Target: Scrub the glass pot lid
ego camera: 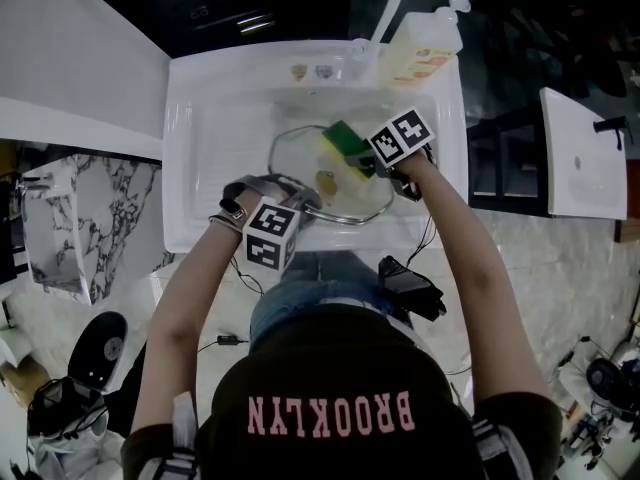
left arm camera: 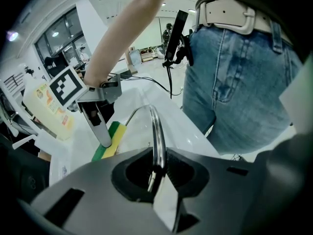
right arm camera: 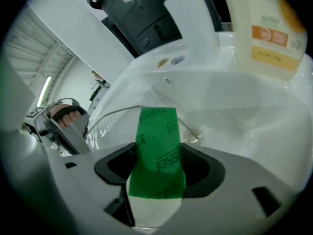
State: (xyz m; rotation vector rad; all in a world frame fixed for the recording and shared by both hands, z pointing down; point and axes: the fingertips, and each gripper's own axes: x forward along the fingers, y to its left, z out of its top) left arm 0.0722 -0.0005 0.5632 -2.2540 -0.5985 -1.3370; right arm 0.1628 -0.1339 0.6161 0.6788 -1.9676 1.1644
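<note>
The glass pot lid (ego camera: 298, 158) lies in the white sink (ego camera: 200, 128). The left tongs (ego camera: 303, 204) pinch its metal rim at the near edge. The right tongs (ego camera: 377, 164) pinch a green-and-yellow sponge (ego camera: 344, 146) that rests on the lid. A soap bottle (ego camera: 425, 48) stands behind, beside the faucet (ego camera: 390, 8). Both forearms extend over the sink.

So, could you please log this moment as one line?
left hand-held gripper: shut on glass pot lid rim | right hand-held gripper: shut on sponge | sponge at lid, above sink
</note>
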